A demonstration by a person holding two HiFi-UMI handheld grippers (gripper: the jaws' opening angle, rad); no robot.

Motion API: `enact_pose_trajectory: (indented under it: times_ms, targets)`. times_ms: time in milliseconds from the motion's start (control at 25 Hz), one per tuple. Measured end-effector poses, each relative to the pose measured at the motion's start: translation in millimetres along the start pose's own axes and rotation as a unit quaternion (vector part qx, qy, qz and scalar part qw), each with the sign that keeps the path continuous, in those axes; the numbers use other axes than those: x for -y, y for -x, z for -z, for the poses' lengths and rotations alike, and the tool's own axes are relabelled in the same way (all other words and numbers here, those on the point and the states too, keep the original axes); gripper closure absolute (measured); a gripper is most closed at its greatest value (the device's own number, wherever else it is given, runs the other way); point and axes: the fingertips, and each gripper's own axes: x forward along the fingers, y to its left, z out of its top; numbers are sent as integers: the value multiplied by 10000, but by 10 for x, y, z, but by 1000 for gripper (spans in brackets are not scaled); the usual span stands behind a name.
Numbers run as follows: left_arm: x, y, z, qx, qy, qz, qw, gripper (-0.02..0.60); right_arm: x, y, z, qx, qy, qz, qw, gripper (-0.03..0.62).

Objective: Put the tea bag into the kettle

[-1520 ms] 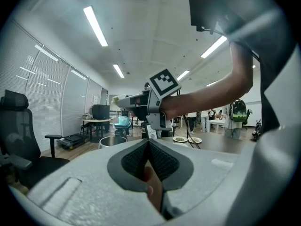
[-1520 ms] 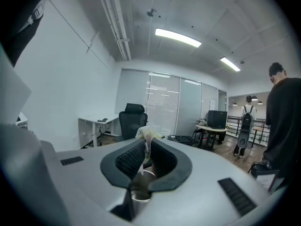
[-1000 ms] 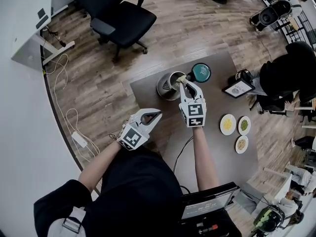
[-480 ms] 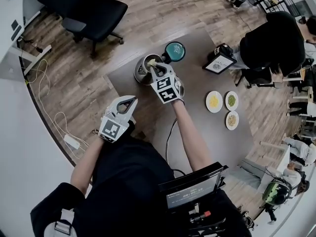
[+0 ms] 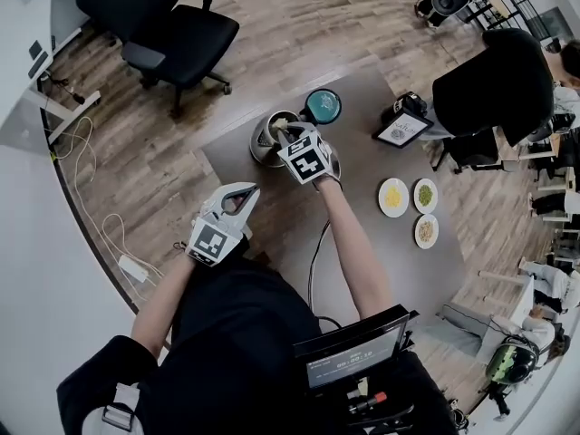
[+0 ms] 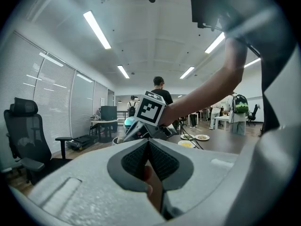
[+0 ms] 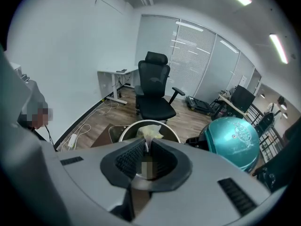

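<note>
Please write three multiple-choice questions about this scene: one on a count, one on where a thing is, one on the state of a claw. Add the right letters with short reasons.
1. How many small plates stand on the table?
A. Two. B. Three. C. Five.

2. Where is the tea bag?
A. Lying on the table. B. On a small plate. C. At the mouth of the open kettle, held by the right claw.

3. How is the left claw?
A. Shut on nothing. B. Wide open. C. Shut on the tea bag.

Answers:
1 B: the head view shows three plates side by side.
2 C: the right gripper view shows the bag pinched over the kettle's rim.
3 A: its jaws meet with nothing between them.
</note>
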Motion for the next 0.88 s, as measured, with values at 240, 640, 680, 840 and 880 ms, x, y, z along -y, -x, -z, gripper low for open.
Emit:
enact_pose_trajectory:
  times_ms: [240, 640, 680, 840, 880]
  targets:
    - [-21, 40, 21, 0, -90, -8, 10000, 578, -39, -144, 10, -782, 68, -156, 9968, 556]
    - [82, 50, -20, 22, -338, -38, 9994, 578, 0, -160, 146, -1622, 491, -60, 9855, 556]
    - [77, 66, -22, 22, -333, -58, 9994, 578, 0, -159, 139, -1582, 479, -58, 9862, 556]
    - [70, 62, -56, 40, -328, -113, 9994, 578, 48, -95, 140, -1301, 306, -34, 9910, 556]
    - [53, 75, -50, 30, -323, -128, 9994, 578, 40, -91, 125, -1211, 252, -66, 9923, 556]
